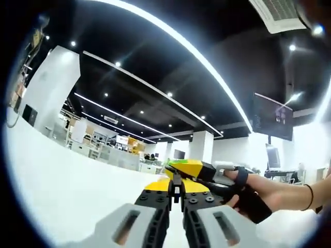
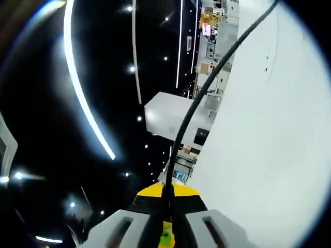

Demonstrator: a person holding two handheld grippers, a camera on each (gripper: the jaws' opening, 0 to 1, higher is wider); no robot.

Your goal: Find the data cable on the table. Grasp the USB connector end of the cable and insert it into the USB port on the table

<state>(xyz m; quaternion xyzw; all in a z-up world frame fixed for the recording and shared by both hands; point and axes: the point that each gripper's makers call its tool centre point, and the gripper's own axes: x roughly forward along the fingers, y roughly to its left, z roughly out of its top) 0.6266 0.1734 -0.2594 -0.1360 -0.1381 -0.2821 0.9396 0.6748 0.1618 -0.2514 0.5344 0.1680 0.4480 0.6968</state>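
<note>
Black data cable (image 2: 194,103), clamped in the right hand-held gripper (image 2: 166,212), runs lengthwise away toward upper right; left hand-held gripper (image 1: 176,199) closed.

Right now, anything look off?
Nothing damaged or spilled. The cable leaves the jaws of the right gripper and arcs out of frame along the table, so which end is pinched is unclear. That view is rolled sideways.

Thin black data cable (image 2: 194,111) rises from bottom centre of the right gripper view, curving to the upper right.
</note>
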